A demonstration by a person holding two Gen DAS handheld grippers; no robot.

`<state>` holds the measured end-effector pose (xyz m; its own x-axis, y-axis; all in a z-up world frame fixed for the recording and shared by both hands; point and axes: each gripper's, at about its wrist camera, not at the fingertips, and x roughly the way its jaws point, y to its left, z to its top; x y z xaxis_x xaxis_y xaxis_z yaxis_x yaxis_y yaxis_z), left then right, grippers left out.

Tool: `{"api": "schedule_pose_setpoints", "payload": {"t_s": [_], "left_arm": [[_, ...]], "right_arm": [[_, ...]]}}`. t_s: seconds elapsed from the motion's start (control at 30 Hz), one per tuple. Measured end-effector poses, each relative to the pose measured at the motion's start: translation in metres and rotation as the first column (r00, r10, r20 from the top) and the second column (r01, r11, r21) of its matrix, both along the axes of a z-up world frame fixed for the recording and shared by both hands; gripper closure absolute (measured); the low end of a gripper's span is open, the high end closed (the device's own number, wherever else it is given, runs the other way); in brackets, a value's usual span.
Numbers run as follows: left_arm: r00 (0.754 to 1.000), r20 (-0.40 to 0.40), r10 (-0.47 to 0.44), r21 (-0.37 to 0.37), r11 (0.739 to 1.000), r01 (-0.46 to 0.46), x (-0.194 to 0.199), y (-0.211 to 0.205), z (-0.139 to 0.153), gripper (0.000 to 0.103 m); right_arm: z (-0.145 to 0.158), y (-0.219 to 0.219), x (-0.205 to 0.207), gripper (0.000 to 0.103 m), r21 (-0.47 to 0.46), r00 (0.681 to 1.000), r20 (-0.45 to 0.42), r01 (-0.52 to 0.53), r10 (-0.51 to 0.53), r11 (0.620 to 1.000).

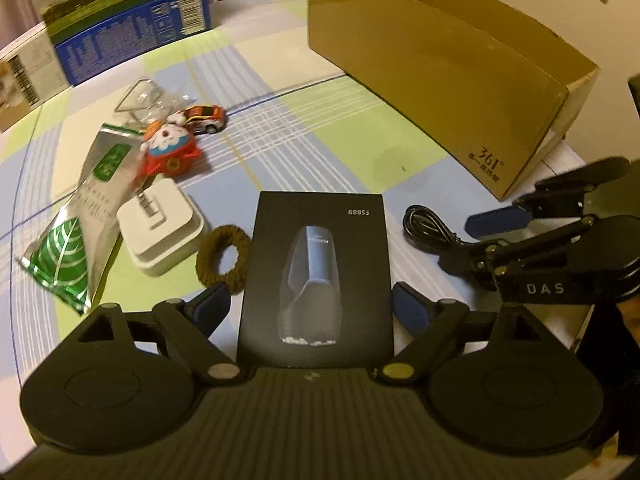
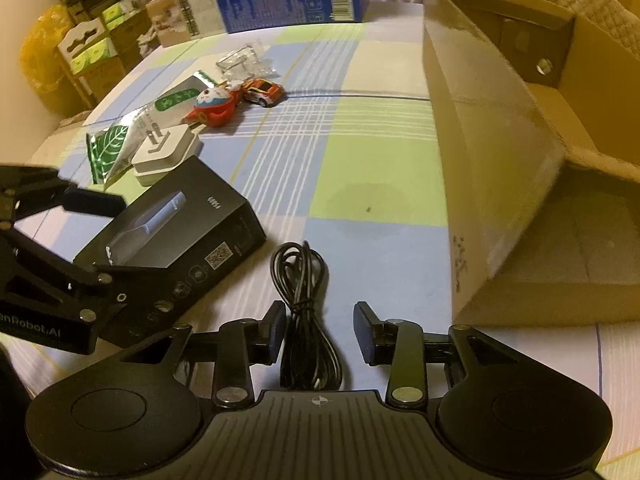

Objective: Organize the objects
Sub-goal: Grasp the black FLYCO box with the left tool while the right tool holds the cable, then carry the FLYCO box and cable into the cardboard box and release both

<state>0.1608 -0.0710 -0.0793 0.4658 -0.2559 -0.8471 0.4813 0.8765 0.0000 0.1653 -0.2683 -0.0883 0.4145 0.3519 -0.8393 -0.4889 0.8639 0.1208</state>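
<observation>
The left gripper (image 1: 312, 300) stands wide apart around a black shaver box (image 1: 316, 272) that lies flat on the checked tablecloth (image 1: 340, 128); its blue pads (image 1: 408, 306) sit just beside the box's long sides, and whether they press on it cannot be told. The right gripper (image 2: 320, 334) is parted, straddling a coiled black cable (image 2: 304, 312) on the cloth, with a gap showing between the cable and the right-hand pad. In the left wrist view the cable (image 1: 430, 224) lies just right of the shaver box, near the table's near edge.

A brown hair tie (image 1: 222, 256) touches the box's left side. Beyond it sit a white plug adapter (image 1: 164, 232), a silver and green foil packet (image 1: 88, 208), a red round toy figure (image 1: 170, 152), a small toy car (image 1: 204, 118) and a clear plastic wrapper (image 1: 144, 98), all clustered toward the left side of the table. An open cardboard shoebox (image 1: 440, 64) lies along the right side. At the far edge stand a blue printed carton (image 1: 132, 28) and a white carton (image 1: 28, 72)
</observation>
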Motion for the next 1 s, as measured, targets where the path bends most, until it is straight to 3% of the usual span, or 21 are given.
{"api": "schedule_pose_setpoints", "payload": {"t_s": [0.23, 0.37, 0.73, 1.0], "left_arm": [[0.999, -0.009, -0.051, 0.013, 0.999, 0.051, 0.003, -0.002, -0.007, 0.02], [0.998, -0.026, -0.055, 0.012, 0.998, 0.055, 0.008, -0.003, -0.011, 0.026], [1.0, -0.02, -0.016, 0.026, 1.0, 0.017, -0.001, 0.0, 0.002, 0.028], [0.998, 0.018, 0.061, -0.016, 0.998, -0.061, -0.009, 0.005, 0.04, 0.028]], "right_arm": [[-0.001, 0.015, -0.003, 0.07, -0.085, 0.996, 0.033, -0.077, 0.08, 0.993], [-0.001, 0.015, -0.004, 0.088, -0.098, 0.996, 0.038, -0.081, 0.085, 0.992], [0.016, 0.01, -0.013, 0.088, -0.052, 0.998, 0.049, -0.038, 0.041, 0.998], [0.06, 0.004, -0.024, 0.088, 0.011, 0.993, 0.118, -0.003, 0.002, 1.0]]}}
